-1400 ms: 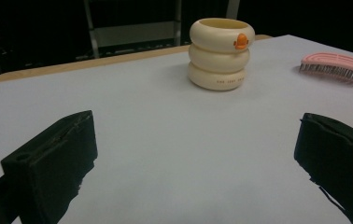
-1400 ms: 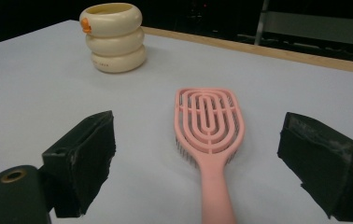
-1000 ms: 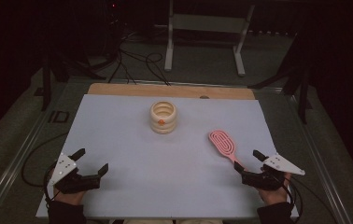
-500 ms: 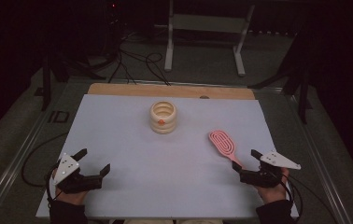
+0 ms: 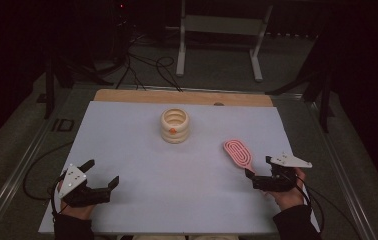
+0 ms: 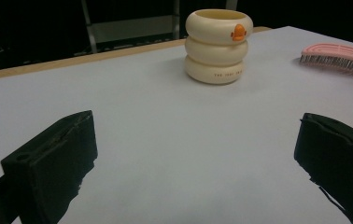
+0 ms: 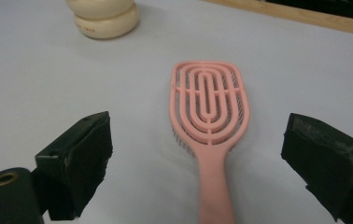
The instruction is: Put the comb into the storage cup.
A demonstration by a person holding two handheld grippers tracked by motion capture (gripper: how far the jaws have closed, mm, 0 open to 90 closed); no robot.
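A pink vented hairbrush [image 5: 237,152] lies bristles-down on the white table [image 5: 137,150], right of centre, with its handle pointing toward me. My right gripper [image 5: 258,167] is open at the handle's end. In the right gripper view the handle runs between the two wide-apart jaws [image 7: 202,163], the brush head [image 7: 208,100] ahead of them, nothing touching. A cream ringed cup [image 5: 175,126] with an orange mark stands upright mid-table. My left gripper [image 5: 102,172] rests open near the front left, empty. Its view [image 6: 195,158] looks at the cup [image 6: 219,46] and the brush [image 6: 338,56].
A wooden strip [image 5: 182,97] borders the table's far edge. Beyond it on the dark floor are a metal stand [image 5: 217,25] and loose cables [image 5: 147,65]. The cream cup's base [image 7: 103,16] shows at the top left of the right gripper view.
My right gripper has slid left toward the brush and now straddles the handle's end. The left gripper has hardly moved. Brush and cup stay put.
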